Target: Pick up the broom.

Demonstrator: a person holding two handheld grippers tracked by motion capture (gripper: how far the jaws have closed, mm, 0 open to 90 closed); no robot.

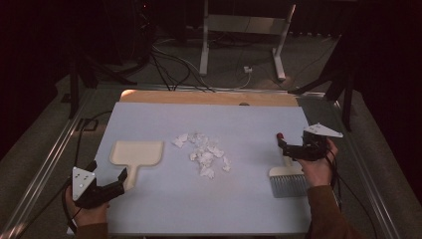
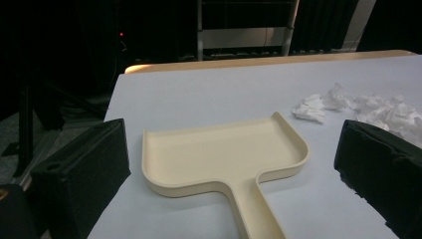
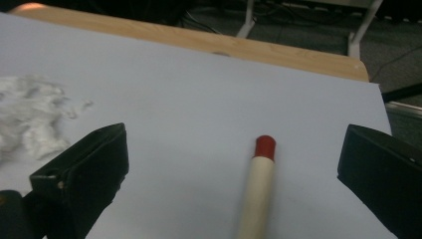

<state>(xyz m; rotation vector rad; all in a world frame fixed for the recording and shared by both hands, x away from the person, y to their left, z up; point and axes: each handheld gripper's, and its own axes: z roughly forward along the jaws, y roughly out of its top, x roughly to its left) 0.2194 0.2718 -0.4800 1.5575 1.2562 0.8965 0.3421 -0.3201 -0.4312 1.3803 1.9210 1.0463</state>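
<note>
mostly hidden: brush (image 1: 287,181) handle under right gripper (image 1: 291,145); both grippers' fingers spread, incl. left gripper (image 1: 107,174).

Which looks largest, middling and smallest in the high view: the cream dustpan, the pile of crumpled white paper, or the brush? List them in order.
1. Dustpan, pan plus handle.
2. Pile of crumpled white paper, about as wide as the pan; these two look close, so their order is unsure.
3. Brush, though the right gripper covers part of its handle.

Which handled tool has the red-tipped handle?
The brush under the right gripper; its handle ends in a red cap. The dustpan is plain cream all over.
</note>
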